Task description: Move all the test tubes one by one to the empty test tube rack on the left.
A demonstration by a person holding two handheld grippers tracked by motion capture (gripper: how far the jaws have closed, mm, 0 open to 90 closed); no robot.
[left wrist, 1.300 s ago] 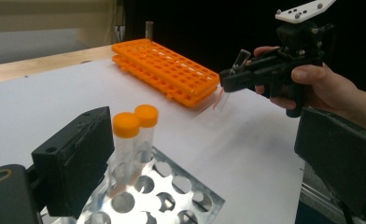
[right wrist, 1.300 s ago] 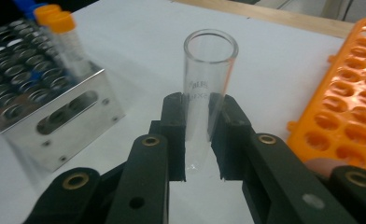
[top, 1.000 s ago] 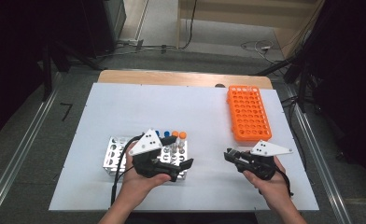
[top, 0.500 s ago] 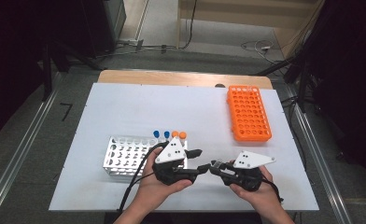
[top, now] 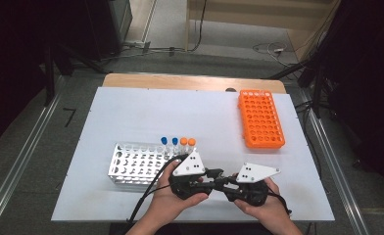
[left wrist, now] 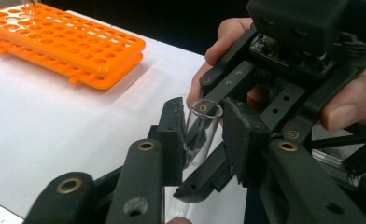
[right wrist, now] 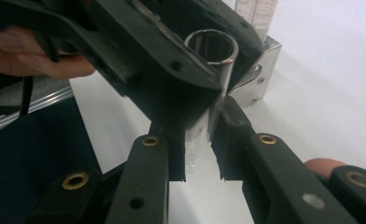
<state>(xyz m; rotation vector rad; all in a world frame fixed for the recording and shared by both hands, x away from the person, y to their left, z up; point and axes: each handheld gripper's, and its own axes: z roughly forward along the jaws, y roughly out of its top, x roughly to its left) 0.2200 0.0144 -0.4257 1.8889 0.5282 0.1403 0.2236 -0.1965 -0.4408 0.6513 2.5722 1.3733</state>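
Note:
A clear, uncapped test tube (left wrist: 202, 128) stands upright between my two grippers at the table's front middle. In the left gripper view my left gripper (left wrist: 202, 126) has just been closing its jaws, and its pads (left wrist: 172, 135) now sit against the tube near its open mouth. My right gripper (right wrist: 200, 140) is shut on the lower part of the test tube (right wrist: 211, 70). From above, the left gripper (top: 210, 174) and the right gripper (top: 225, 182) meet tip to tip, each held in a hand.
A metal tube rack (top: 131, 164) lies just left of the hands, with two blue-capped tubes (top: 169, 142) and two orange-capped tubes (top: 187, 142) at its far right corner. An orange rack (top: 261, 117) stands at the back right on the white board (top: 180, 107).
Both hands have moved toward each other. The left gripper came away from the metal rack to the right and closed its jaws on the tube that the right gripper holds.

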